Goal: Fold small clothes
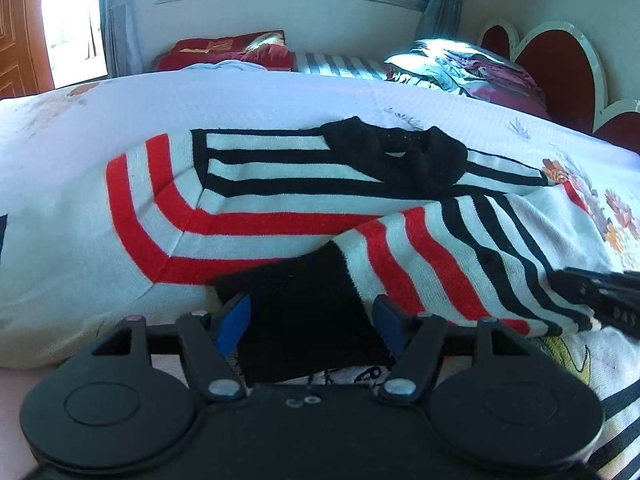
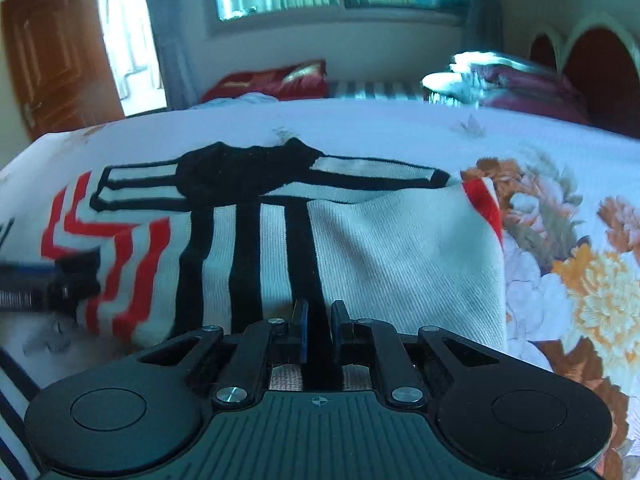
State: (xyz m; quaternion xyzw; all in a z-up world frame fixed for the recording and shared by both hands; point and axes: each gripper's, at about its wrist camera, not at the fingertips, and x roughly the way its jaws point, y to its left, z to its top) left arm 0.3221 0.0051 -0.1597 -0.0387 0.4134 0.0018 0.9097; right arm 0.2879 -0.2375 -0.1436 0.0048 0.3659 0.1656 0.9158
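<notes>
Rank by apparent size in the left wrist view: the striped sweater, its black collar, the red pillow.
1. Striped sweater, by far the largest.
2. Black collar.
3. Red pillow, looking about collar-sized; it lies farther away, so their order is unsure.

- The left tool (image 1: 310,322) is lying low over the sweater (image 1: 248,216), its blue-padded fingers (image 1: 234,322) standing wide apart on either side of the black cuff (image 1: 304,312).
- The right tool (image 2: 319,330) is pointing across the sweater's near edge, its fingers nearly together and pinching a black stripe of the knit.
- In the left wrist view, the right tool is showing at the sweater's right edge.
</notes>
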